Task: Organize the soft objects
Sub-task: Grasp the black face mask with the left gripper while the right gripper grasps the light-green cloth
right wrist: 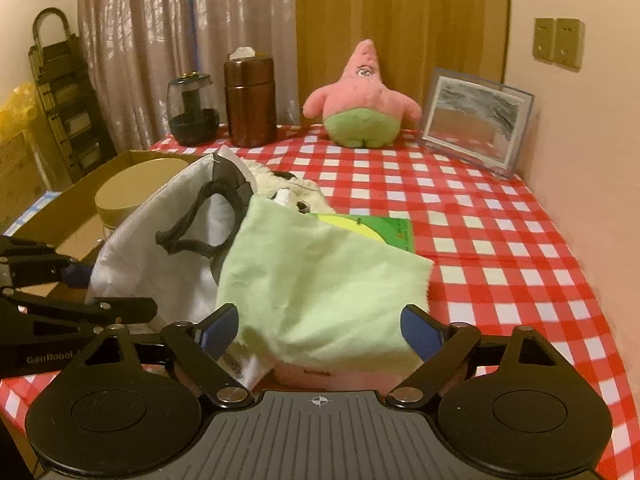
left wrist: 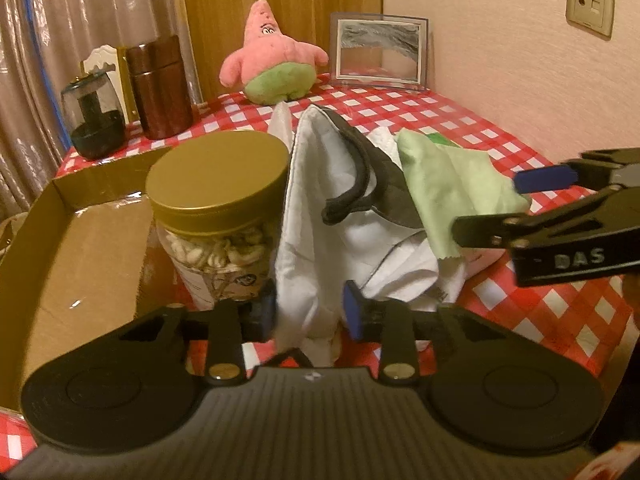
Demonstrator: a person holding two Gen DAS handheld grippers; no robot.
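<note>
A white drawstring bag (left wrist: 320, 216) with a black cord stands on the red checked table; it also shows in the right wrist view (right wrist: 160, 236). My left gripper (left wrist: 310, 312) has its blue pads on either side of the bag's lower edge, closed on it. A light green cloth (right wrist: 320, 280) drapes over the bag's right side and a pink box; it also shows in the left wrist view (left wrist: 452, 176). My right gripper (right wrist: 320, 334) is open, its pads on either side of the cloth's near edge. A pink star plush (right wrist: 360, 100) sits at the back.
A gold-lidded jar (left wrist: 218, 200) stands by a cardboard tray (left wrist: 60, 264) at the left. A brown canister (right wrist: 250, 102), a dark glass jar (right wrist: 192, 110) and a picture frame (right wrist: 476, 120) stand along the back. A green booklet (right wrist: 384, 228) lies under the cloth.
</note>
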